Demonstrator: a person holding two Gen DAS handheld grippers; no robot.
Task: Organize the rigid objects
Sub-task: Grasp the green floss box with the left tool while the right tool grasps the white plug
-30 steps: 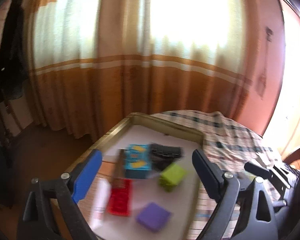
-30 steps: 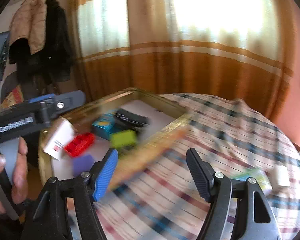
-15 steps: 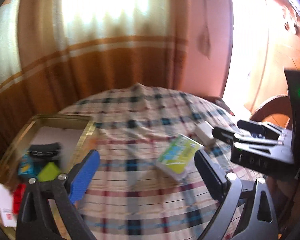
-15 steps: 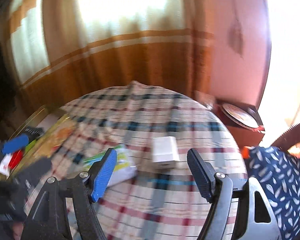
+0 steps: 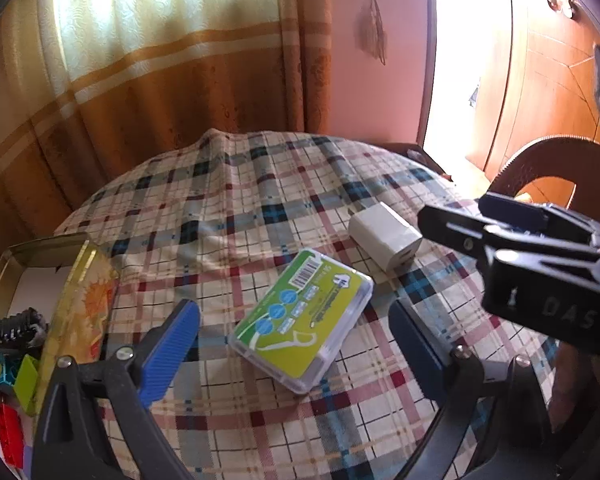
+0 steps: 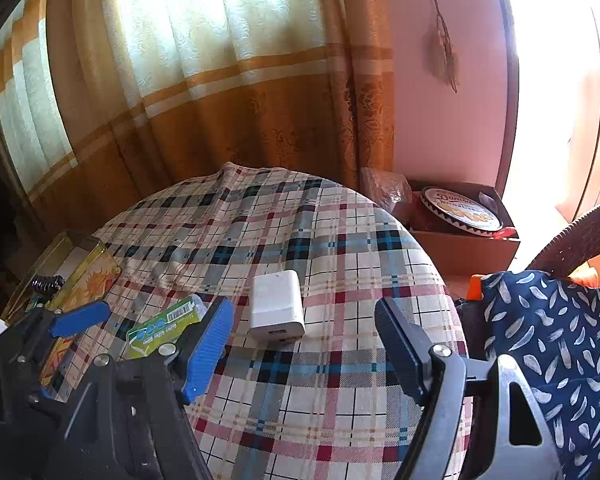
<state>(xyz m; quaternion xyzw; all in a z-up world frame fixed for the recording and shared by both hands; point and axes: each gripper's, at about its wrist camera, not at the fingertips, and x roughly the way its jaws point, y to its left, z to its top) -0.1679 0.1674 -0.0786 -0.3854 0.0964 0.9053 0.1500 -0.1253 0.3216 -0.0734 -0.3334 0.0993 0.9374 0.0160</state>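
Both pairs of fingers stood open and empty: the left gripper bracketed the flat green-and-yellow plastic floss-pick case, the right gripper faced the white plastic charger cube. Both lay close together on the plaid-clothed round surface, well apart from the gold metal tray at its left edge. Working that near, the grippers could collide. The loose cloth might bunch and drag. The low case could slip from a shallow pinch; the smooth cube might twist out.
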